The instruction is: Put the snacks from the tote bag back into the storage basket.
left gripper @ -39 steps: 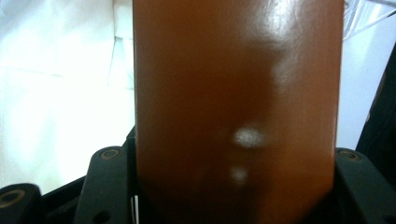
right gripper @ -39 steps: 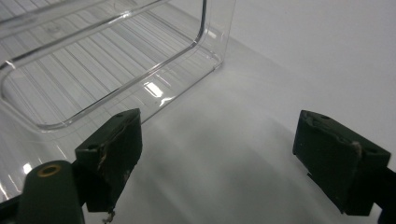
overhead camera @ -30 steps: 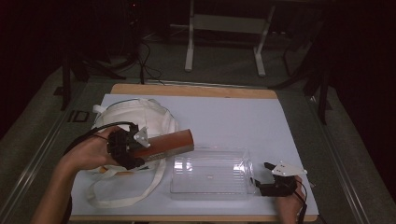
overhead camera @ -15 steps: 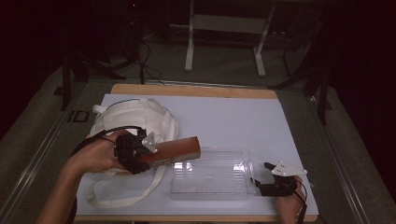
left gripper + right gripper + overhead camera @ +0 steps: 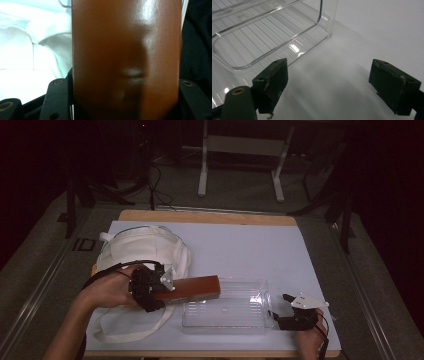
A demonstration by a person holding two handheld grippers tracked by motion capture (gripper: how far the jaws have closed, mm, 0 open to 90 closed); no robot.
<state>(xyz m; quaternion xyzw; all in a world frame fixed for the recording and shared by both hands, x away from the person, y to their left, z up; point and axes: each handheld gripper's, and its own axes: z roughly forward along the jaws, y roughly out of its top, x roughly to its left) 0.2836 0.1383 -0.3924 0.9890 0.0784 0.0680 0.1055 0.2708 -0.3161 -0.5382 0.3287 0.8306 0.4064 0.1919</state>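
A long brown glossy case [image 5: 192,287] is held level in my left gripper [image 5: 159,290], whose jaws are shut on its near end. The case's far end reaches over the left rim of a clear plastic container [image 5: 261,287] at the front of the table. In the left gripper view the brown case [image 5: 125,55] stands between the two black fingers [image 5: 57,97]. My right gripper [image 5: 281,314] rests just right of the container, open with nothing in it. In the right gripper view its jaws [image 5: 334,85] stand wide apart beside the container's corner [image 5: 322,25].
A white cloth bag [image 5: 142,250] with a loose strap [image 5: 125,332] lies at the left, behind and under my left hand. A white mat [image 5: 240,245] covers the wooden table [image 5: 210,216]. Beyond the table, dark floor with frame legs and cables.
My left hand has carried the brown case to the right and slightly nearer, so its end now hangs over the container's left edge. The right gripper has kept still.
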